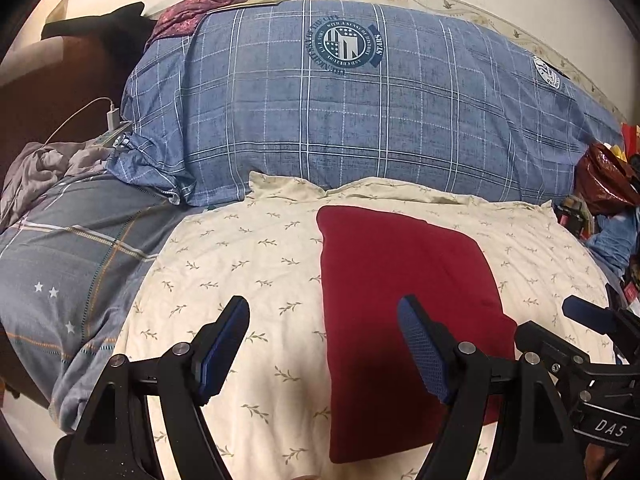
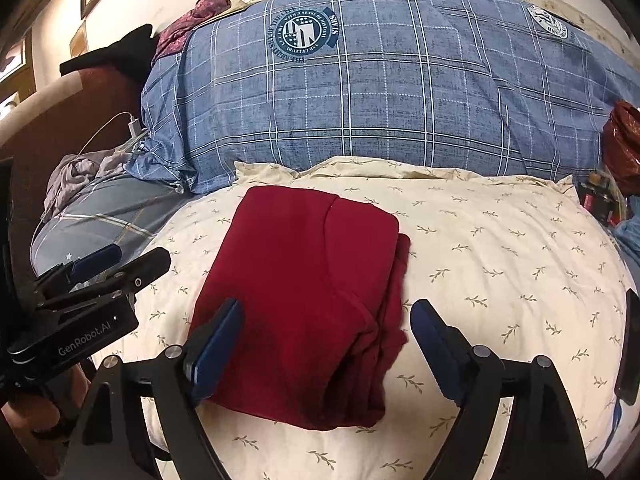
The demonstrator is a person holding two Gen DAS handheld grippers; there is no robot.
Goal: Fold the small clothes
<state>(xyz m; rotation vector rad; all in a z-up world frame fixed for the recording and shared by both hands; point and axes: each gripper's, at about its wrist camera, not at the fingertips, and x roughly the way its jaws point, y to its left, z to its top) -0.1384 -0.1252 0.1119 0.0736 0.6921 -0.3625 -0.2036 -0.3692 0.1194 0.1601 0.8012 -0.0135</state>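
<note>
Red garment point(image 2: 304, 304) sits folded into a neat rectangle on the cream leaf-print pillow point(image 2: 500, 264), right in front of the blue plaid quilt point(image 2: 380, 96). Left gripper point(image 1: 324, 344) and right gripper point(image 2: 326, 344) both hang above it, jaws spread, gripping nothing.

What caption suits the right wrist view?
Folded red garment lies on a leaf-print pillow, below the right gripper's open jaws.

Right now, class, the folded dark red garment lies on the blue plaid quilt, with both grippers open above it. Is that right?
One thing is wrong: the folded dark red garment lies on the cream leaf-print sheet, not the blue plaid quilt behind it, as the right wrist view shows. The left gripper and right gripper are open above it.
</note>
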